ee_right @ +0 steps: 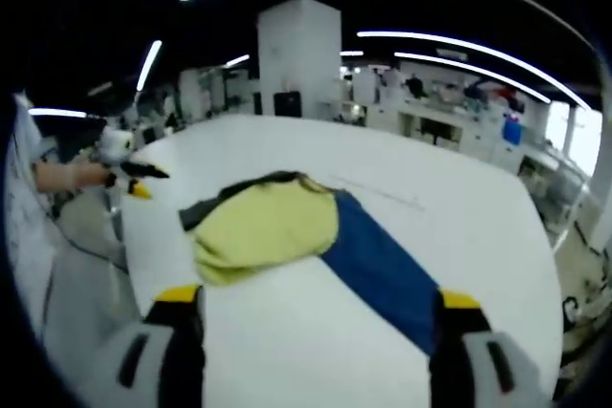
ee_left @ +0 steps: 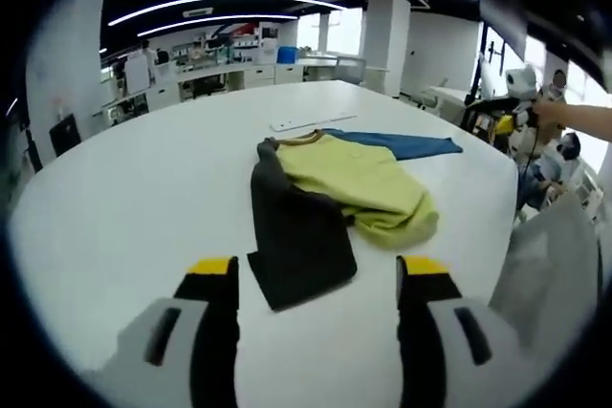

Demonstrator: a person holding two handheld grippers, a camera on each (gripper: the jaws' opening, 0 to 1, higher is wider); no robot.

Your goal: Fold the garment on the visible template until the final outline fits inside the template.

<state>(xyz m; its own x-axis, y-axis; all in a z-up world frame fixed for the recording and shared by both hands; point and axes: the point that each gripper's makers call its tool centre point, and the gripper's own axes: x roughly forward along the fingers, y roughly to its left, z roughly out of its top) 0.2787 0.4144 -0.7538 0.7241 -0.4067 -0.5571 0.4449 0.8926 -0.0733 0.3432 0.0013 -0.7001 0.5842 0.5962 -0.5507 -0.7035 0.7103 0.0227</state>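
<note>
One garment (ee_left: 349, 188), a shirt with a yellow-green body, a dark grey sleeve and a blue sleeve, lies crumpled on the white table (ee_left: 134, 198). From the left gripper view I see my left gripper (ee_left: 317, 279) with jaws spread, holding nothing, just short of the grey sleeve. My right gripper (ee_right: 311, 305) likewise stands wide apart, the blue sleeve (ee_right: 382, 274) running between its jaws.

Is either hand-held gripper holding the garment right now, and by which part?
Nothing is held. Both the left hand-held gripper and right hand-held gripper are open, short of the garment on the table.
</note>
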